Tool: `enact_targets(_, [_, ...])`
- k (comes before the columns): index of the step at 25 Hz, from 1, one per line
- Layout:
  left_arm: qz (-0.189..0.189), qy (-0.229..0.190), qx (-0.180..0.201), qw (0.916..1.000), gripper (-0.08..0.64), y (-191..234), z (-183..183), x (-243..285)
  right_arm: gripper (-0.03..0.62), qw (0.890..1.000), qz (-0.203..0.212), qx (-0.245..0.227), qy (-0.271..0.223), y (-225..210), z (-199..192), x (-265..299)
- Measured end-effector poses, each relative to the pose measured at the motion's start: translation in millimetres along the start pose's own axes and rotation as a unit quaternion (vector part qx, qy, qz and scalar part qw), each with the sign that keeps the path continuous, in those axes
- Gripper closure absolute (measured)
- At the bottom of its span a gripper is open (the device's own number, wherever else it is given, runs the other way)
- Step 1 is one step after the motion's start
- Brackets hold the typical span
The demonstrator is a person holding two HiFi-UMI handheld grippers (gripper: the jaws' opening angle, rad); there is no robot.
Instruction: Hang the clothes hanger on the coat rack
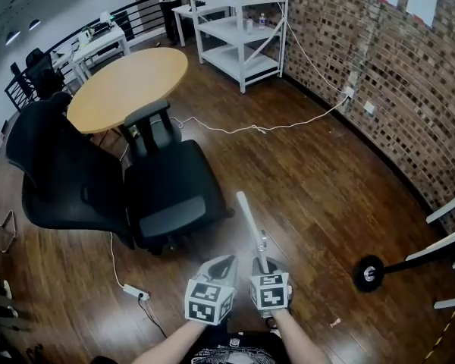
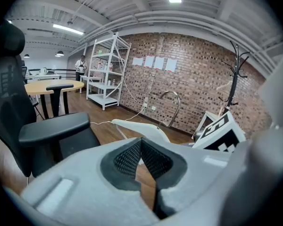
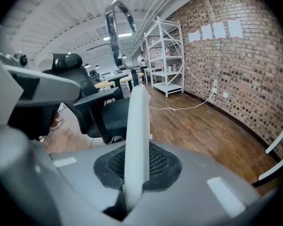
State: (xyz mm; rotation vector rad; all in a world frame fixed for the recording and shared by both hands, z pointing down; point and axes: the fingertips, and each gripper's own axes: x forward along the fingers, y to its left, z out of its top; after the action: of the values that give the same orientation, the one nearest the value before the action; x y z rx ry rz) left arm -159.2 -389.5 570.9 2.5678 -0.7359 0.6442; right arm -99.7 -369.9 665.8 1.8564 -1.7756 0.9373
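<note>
My right gripper (image 1: pixel 262 265) is shut on one arm of a white clothes hanger (image 1: pixel 249 222), low in the middle of the head view. In the right gripper view the white arm (image 3: pixel 136 135) rises from between the jaws, with its metal hook (image 3: pixel 117 29) above. My left gripper (image 1: pixel 224 262) is close beside it on the left, its pads (image 2: pixel 132 157) meeting at the tips with nothing between them. The left gripper view shows the hanger (image 2: pixel 141 128) just ahead. The black coat rack (image 2: pixel 233 81) stands by the brick wall; its round base (image 1: pixel 369 273) lies to my right.
Two black office chairs (image 1: pixel 163 192) stand ahead on the left, before a round wooden table (image 1: pixel 129 82). A white shelf unit (image 1: pixel 239 29) is at the back. A power strip with its cable (image 1: pixel 135 290) lies on the wooden floor. Other white hangers (image 1: pixel 447 207) show at the right edge.
</note>
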Motion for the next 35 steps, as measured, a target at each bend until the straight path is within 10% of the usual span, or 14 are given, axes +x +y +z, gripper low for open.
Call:
enact_targets(18, [-0.181, -0.019, 0.126, 0.9751, 0.557, -317.8, -13.3, 78.8, 0.577, 0.982, -0.119, 0.092, -0.117, -220.1, -52.6, -230.8])
enact_targets(35, [-0.379, 0.010, 0.242, 0.8933, 0.557, -566.5, -4.1, 89.5, 0.575, 0.914, -0.279, 0.220, -0.194, -376.2, -108.3, -432.8])
